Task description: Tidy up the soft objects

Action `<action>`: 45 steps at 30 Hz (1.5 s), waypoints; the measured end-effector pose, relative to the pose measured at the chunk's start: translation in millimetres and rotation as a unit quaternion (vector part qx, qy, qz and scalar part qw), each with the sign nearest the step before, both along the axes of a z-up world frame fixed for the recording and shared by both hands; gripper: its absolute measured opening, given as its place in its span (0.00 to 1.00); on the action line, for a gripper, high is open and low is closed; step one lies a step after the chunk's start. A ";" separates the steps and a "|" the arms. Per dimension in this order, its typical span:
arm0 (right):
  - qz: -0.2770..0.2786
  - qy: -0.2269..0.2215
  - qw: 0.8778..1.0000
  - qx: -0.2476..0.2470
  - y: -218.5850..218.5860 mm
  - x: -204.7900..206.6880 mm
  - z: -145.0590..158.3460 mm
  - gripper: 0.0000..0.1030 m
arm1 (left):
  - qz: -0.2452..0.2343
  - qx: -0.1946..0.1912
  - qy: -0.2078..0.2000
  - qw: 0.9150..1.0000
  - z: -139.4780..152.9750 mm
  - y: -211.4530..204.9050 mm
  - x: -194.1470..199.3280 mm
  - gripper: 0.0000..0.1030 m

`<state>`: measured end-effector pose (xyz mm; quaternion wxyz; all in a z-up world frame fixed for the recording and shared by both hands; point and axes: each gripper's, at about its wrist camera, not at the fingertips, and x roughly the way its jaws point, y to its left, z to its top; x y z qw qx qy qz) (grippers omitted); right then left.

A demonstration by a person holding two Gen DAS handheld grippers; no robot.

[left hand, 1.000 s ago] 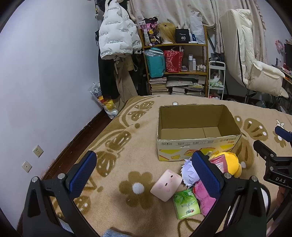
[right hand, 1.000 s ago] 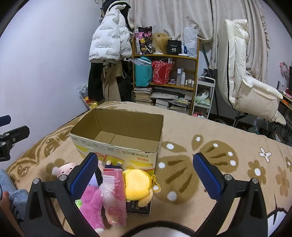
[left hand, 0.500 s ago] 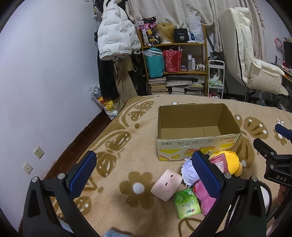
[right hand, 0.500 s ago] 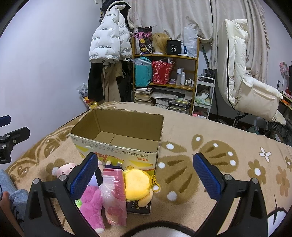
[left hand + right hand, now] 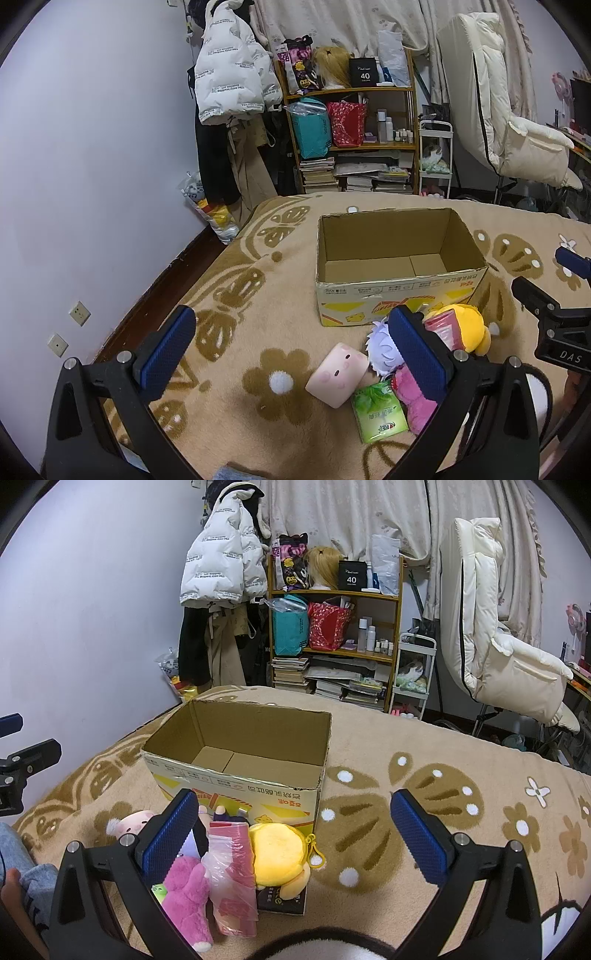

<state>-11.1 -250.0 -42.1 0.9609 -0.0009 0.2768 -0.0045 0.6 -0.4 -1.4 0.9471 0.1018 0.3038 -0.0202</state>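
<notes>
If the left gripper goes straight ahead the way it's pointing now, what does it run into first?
Probably the patterned blanket: the open left gripper looks along its fingers at bare blanket just left of the pink squishy block. The cardboard box lies farther on, slightly right. Depth is hard to judge through the fisheye.

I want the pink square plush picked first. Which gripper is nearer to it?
Left. The left gripper has the pink square plush almost between its fingers; the right gripper sits off to its right.

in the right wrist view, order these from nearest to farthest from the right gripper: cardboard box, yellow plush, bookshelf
1. yellow plush, just ahead, inside the left jaw of the right gripper.
2. cardboard box, behind the plush, on the blanket.
3. bookshelf, against the far curtain.
</notes>
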 end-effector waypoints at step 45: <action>0.013 0.076 0.996 0.048 1.1 44.7 -36.1 1.00 | -0.007 0.053 0.106 0.993 -53.3 -12.5 60.6 1.00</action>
